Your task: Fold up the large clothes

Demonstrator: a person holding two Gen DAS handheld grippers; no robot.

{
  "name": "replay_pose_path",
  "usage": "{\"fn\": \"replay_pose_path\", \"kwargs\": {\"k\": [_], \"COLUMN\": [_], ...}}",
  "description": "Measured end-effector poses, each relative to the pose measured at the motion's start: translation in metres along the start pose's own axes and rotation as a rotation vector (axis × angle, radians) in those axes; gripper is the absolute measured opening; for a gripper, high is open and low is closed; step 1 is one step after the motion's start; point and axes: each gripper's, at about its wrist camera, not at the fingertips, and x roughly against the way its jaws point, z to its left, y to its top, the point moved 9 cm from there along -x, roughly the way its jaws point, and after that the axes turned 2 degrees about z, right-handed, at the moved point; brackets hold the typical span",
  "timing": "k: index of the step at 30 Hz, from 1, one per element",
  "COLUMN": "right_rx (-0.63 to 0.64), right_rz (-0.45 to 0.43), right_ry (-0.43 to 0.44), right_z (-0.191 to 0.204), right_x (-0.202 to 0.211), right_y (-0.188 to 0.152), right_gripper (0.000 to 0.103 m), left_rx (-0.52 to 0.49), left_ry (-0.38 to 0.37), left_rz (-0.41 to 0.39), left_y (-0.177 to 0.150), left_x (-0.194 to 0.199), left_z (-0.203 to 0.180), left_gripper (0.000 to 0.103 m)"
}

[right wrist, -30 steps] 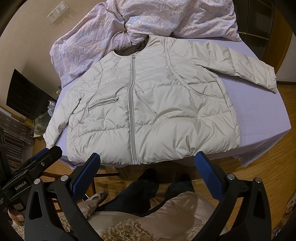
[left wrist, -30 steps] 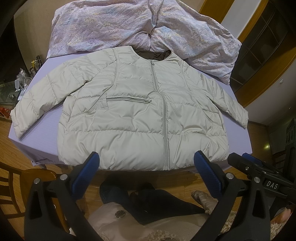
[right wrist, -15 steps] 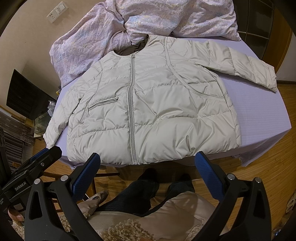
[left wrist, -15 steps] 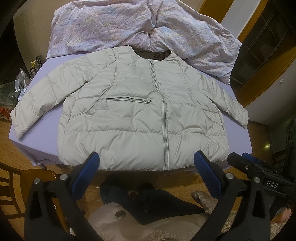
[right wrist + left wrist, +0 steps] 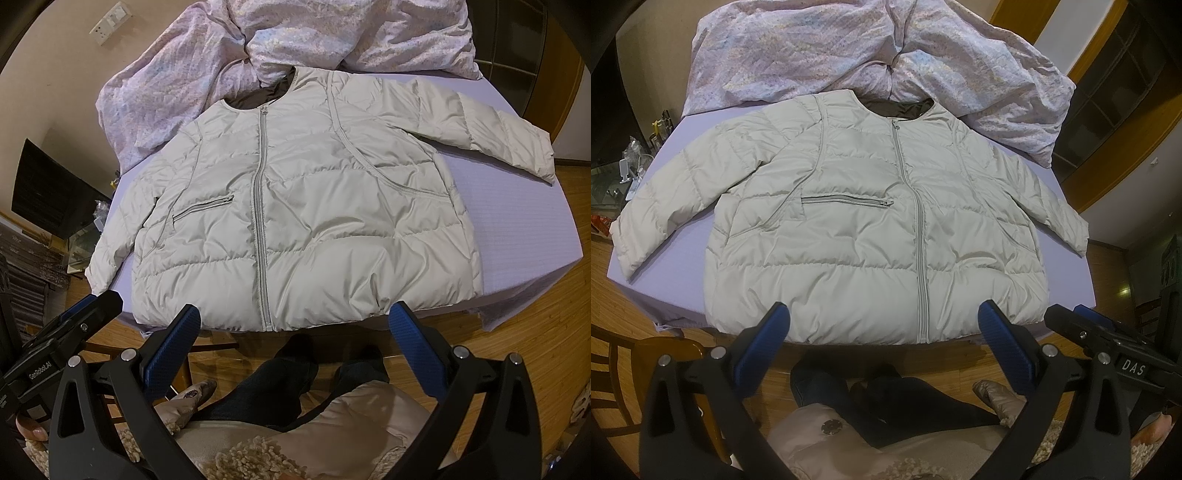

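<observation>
Both jaws wide apart, empty, short of jacket

We are seeing a quilted jacket of smooth, slightly shiny cloth lying on a matt lilac sheet, over glossy wood floor.

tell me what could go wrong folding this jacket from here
1. The jacket hem sits at the table edge nearest the person, so a tug toward them could drag it off.
2. The rumpled quilt touches the collar and may snag when the top is folded.
3. The puffy, slick-looking fabric could slip from the open left hand-held gripper or right hand-held gripper.
</observation>
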Motion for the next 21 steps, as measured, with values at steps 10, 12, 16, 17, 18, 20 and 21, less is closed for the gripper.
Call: {"fn": "replay_pose_path", "kwargs": {"k": [10,12,16,17,18,20,21], "right_rx": [-0.146,-0.197,-0.329,-0.363,-0.398,-0.497,-0.565], "right_rz": [-0.021,-0.036,-0.071,-0.078,-0.08,-0.078,-0.078], "right_ry": [0.01,0.008,-0.018,-0.035,-0.04,-0.027,-0.004], "right_z": [-0.046,-0.064,-0.121,-0.141,-0.156,-0.194,-0.217], "right_x": [-0.019,-0.02,-0.032,-0.036,-0.04,-0.052,-0.059], "right_y": [0.037,0.051,0.082,0.09,0.096,0.106,0.111], "right_gripper": [0.102,0.102,0.102,0.102,0.102,0.102,0.101], "left_rx": [0.024,0.026,0.018,0.015,0.013,0.007,0.003], "left_ry": [0.014,0.014,-0.007,-0.015,-0.022,-0.042,-0.045], "left_rz": [0.029,0.038,0.05,0.054,0.059,0.076,0.085], "left_y": [0.021,0.024,0.032,0.034,0.036,0.04,0.041], "left_x": [-0.019,-0.023,-0.029,-0.031,-0.033,-0.039,-0.041], "left_z": [0.003,0.003,-0.002,-0.004,-0.006,-0.011,-0.012], "left_gripper": [0.101,0.101,0.101,0.101,0.101,0.101,0.101]}}
